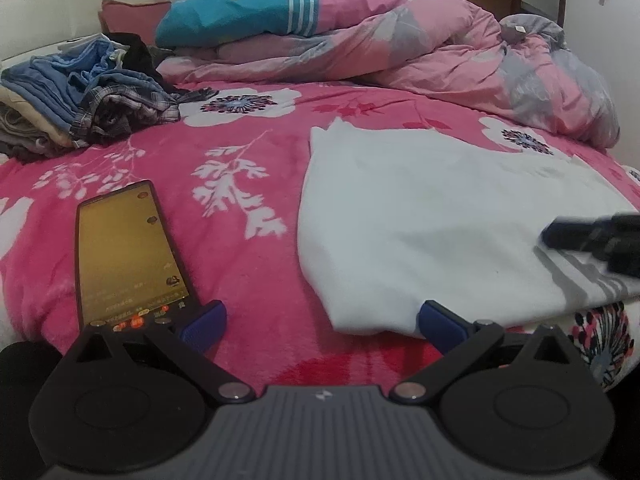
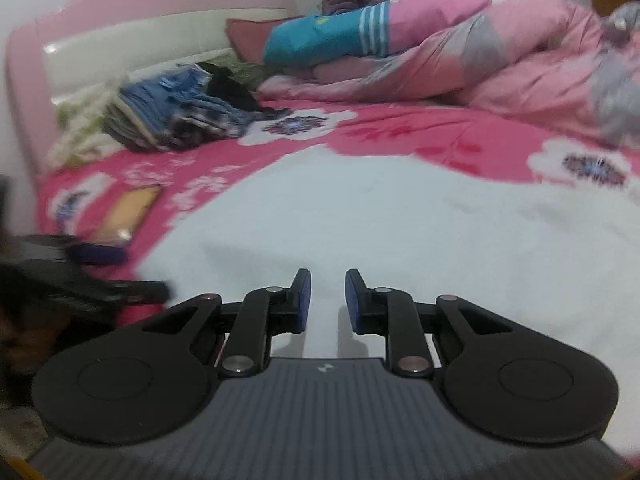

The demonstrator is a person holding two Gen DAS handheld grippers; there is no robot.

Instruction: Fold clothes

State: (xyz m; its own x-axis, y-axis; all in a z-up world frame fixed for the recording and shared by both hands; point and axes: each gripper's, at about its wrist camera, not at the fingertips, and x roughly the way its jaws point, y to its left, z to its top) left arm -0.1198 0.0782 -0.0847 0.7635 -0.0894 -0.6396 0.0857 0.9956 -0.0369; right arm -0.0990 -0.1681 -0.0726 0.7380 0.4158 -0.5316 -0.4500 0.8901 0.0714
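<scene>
A white garment (image 1: 420,216) lies folded flat on the pink floral blanket (image 1: 240,280), with grey stripes at its near right corner. My left gripper (image 1: 322,320) is open wide just in front of the garment's near left corner, with its right fingertip (image 1: 440,324) at the hem and nothing held. My right gripper (image 2: 328,292) hovers over the white garment (image 2: 400,232); its jaws stand a narrow gap apart with nothing between them. The right gripper (image 1: 592,240) also shows blurred at the right edge of the left wrist view, and the left gripper (image 2: 100,256) shows blurred at the left of the right wrist view.
A lit phone (image 1: 128,252) lies on the blanket left of the garment. A pile of blue and plaid clothes (image 1: 80,108) sits at the far left by the headboard (image 2: 120,40). A bunched pink quilt (image 1: 400,48) with a teal striped item (image 1: 240,20) fills the back.
</scene>
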